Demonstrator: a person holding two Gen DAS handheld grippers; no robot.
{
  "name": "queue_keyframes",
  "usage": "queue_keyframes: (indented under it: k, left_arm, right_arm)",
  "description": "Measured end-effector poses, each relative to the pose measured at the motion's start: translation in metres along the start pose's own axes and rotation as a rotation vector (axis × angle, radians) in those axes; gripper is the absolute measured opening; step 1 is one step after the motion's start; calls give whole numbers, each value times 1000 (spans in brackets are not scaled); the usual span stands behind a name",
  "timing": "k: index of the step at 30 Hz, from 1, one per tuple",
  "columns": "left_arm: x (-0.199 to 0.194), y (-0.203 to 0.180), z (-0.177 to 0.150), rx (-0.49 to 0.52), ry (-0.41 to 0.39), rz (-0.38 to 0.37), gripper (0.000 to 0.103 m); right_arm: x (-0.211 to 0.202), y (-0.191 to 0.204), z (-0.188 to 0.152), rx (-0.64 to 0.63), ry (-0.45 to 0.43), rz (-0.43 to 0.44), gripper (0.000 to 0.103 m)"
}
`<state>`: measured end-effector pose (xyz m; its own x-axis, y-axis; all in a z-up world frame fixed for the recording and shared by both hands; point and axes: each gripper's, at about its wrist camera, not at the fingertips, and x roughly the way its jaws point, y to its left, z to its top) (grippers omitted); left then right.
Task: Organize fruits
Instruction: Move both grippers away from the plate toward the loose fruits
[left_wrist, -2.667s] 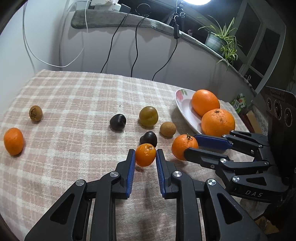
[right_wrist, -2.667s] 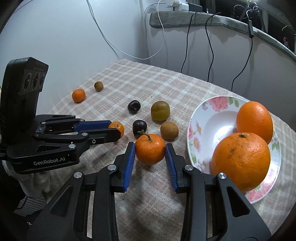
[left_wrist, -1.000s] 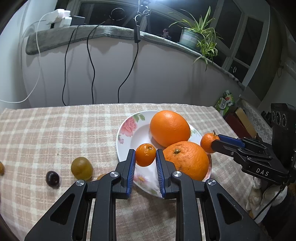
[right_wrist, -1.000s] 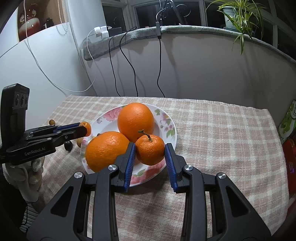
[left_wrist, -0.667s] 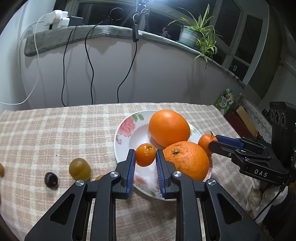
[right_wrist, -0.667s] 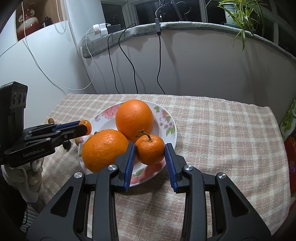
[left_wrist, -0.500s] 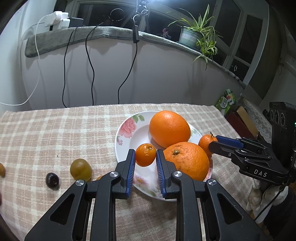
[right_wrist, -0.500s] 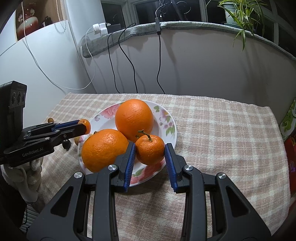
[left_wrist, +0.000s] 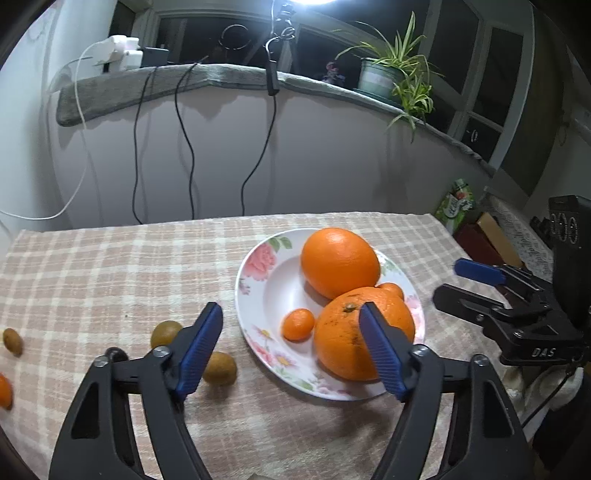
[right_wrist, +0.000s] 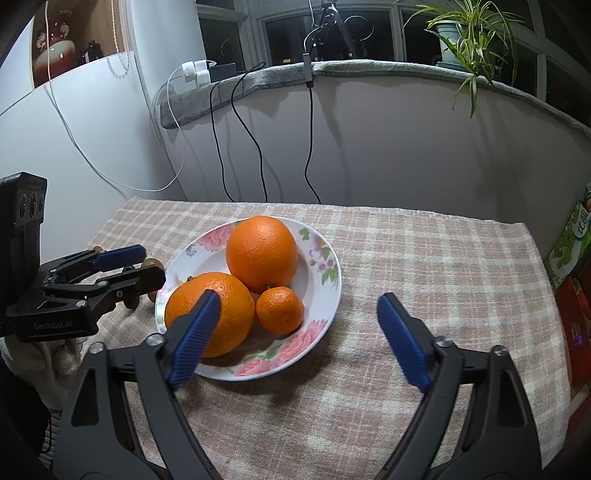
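Observation:
A flowered white plate (left_wrist: 243, 295) holds two big oranges (left_wrist: 340, 262) (left_wrist: 332, 343) and two small mandarins. One mandarin (left_wrist: 298, 324) lies on the plate's near side, below my left gripper (left_wrist: 290, 313); its jaws are opening and touch nothing. In the right wrist view, the other mandarin (right_wrist: 280, 309) rests against the oranges (right_wrist: 262, 253) on the plate (right_wrist: 332, 266). My right gripper (right_wrist: 299, 300) hangs above it, jaws opening, pads clear of the fruit. Each gripper shows in the other's view, right (left_wrist: 448, 280) and left (right_wrist: 149, 264), on opposite sides of the plate.
On the checked cloth left of the plate lie a greenish plum (left_wrist: 166, 332), a brown fruit (left_wrist: 220, 367), a dark fruit (left_wrist: 116, 354), another brown one (left_wrist: 13, 341) and an orange fruit (left_wrist: 4, 391) at the edge. Cartons (left_wrist: 454, 199) stand past the table's right edge.
Both grippers went from shut on a mandarin to wide open. Each mandarin now lies on the plate. Neither hand has shifted noticeably.

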<state>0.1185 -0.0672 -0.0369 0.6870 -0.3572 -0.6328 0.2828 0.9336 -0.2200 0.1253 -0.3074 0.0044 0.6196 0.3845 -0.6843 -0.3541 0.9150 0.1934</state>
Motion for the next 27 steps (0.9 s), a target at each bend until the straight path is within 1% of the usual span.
queue_keyframes:
  k: [3, 5, 13, 23, 27]
  left_arm:
    - [-1, 1, 0, -5, -1, 13, 77]
    - [-2, 1, 0, -4, 1, 23, 80]
    - [-13, -1, -4, 21, -17, 68, 80]
    - [-34, 13, -9, 10, -42, 100, 80]
    - [-45, 25, -14, -5, -52, 125, 80]
  right_arm:
    - [-2, 0, 0, 1, 3, -14, 95]
    - [-4, 2, 0, -2, 0, -20, 98]
    - [-11, 13, 3, -28, -16, -32, 99]
    - [-21, 31, 6, -41, -42, 10, 99]
    - [-23, 44, 8, -54, -54, 51, 99]
